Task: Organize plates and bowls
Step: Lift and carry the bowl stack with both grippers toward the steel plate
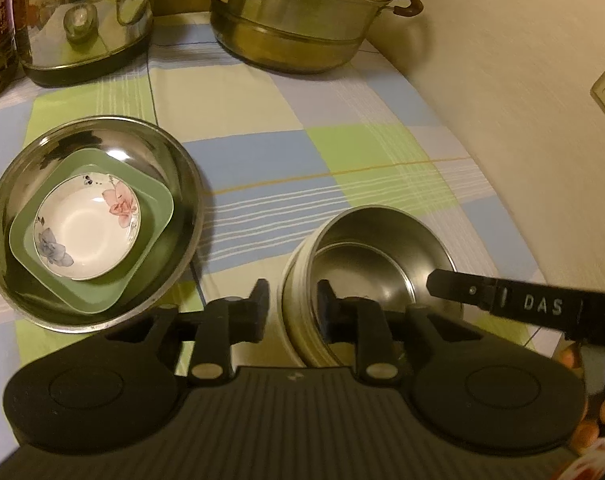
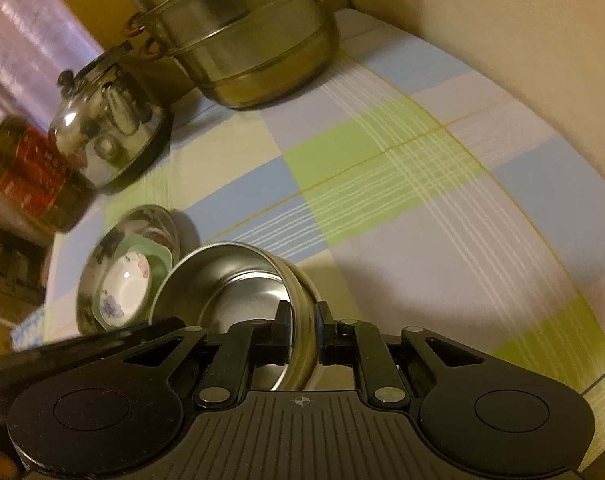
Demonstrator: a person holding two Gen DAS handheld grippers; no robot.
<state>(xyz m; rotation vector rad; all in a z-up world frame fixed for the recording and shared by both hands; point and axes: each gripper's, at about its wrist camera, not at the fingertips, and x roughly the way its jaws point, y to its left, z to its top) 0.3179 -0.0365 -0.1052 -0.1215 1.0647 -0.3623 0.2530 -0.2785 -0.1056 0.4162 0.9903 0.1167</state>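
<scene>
My right gripper (image 2: 304, 330) pinches the near wall of the steel bowl (image 2: 238, 280), one finger inside, one outside. My left gripper (image 1: 292, 308) straddles the same bowl's wall, jaws apart, not clamped as far as I can tell. I judge I should keep the bowl level and lift it straight, since a rim pinch lets it swing. It sits on the checked cloth (image 1: 362, 152), nested in a paler outer bowl. Just left, the big steel basin (image 1: 82, 140) holds a green dish (image 1: 158, 200) with a flowered saucer (image 1: 86, 228) inside
</scene>
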